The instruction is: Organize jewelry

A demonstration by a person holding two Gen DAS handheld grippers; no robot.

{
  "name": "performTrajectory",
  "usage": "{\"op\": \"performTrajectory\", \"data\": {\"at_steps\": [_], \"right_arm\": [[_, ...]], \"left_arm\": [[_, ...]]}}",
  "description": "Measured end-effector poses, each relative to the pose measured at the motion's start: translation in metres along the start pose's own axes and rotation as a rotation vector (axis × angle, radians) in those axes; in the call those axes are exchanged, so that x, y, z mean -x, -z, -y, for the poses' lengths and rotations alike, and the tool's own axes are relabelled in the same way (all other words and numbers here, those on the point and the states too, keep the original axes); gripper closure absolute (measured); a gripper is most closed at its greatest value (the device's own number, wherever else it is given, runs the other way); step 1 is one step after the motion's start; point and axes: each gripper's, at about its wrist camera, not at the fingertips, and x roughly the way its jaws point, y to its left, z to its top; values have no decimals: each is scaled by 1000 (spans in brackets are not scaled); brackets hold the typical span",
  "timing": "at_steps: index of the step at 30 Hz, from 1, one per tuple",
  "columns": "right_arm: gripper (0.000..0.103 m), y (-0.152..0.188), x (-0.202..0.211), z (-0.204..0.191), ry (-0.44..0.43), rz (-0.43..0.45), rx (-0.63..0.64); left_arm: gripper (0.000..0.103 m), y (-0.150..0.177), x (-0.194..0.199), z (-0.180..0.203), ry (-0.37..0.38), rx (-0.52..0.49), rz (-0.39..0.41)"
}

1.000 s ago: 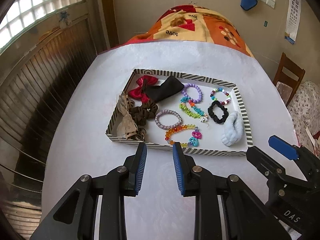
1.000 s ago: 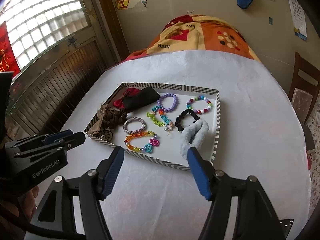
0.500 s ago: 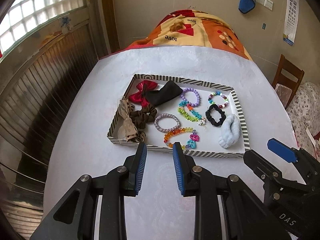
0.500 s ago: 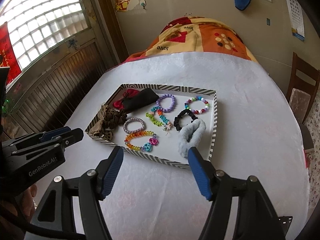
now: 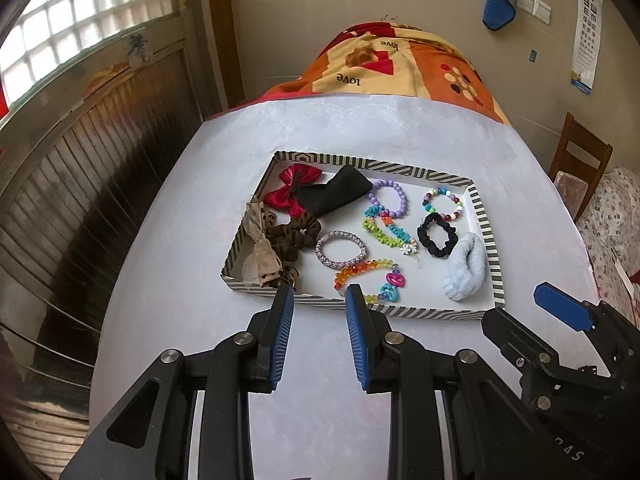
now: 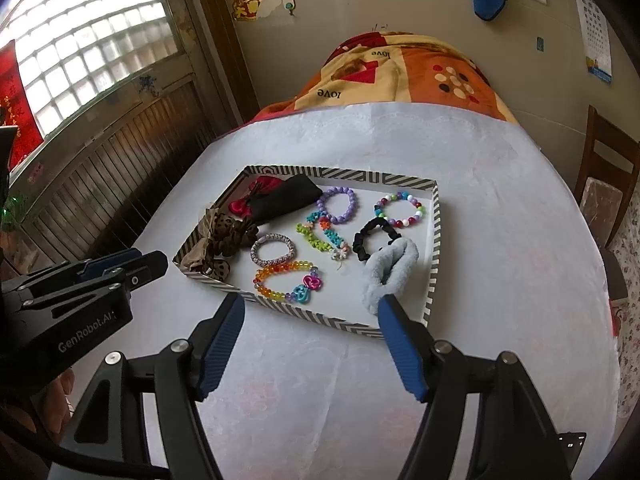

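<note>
Nearest me, my left gripper (image 5: 316, 300) hovers over the white table (image 5: 320, 380) with a narrow gap between its blue pads and nothing in it. My right gripper (image 6: 310, 306) stands wide, its jaws opening, also empty. The left camera catches one right finger from the side; only the right camera shows a bit of my hand (image 6: 56, 396) under the left gripper's body.

Just beyond both sits the striped tray (image 5: 490, 240) holding all the jewelry. On its near edge lie the rainbow bracelet (image 5: 360, 270) and a fluffy pale scrunchie (image 5: 466, 268). Behind them — a silver woven bracelet (image 5: 340, 249), a black scrunchie (image 5: 437, 235) and a bright green-and-teal strand (image 5: 386, 230). At the left wall there is a brown scrunchie (image 5: 294, 234) beside a beige bow (image 5: 258, 248), possibly with another hair tie under it. Farthest are a red bow (image 5: 294, 188), a black cloth (image 5: 334, 194), a purple bracelet (image 5: 388, 199) and a mixed-bead bracelet (image 5: 443, 205).

Past the table — an orange blanket (image 5: 400, 68) and a chair (image 5: 580, 168).
</note>
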Motion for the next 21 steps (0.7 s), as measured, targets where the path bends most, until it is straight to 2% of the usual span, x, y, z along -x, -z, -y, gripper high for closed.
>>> {"op": "performTrajectory", "data": {"at_steps": [21], "right_arm": [[29, -2, -18, -10, 7, -33, -6]], "left_arm": [[98, -1, -12, -10, 3, -6, -20]]}}
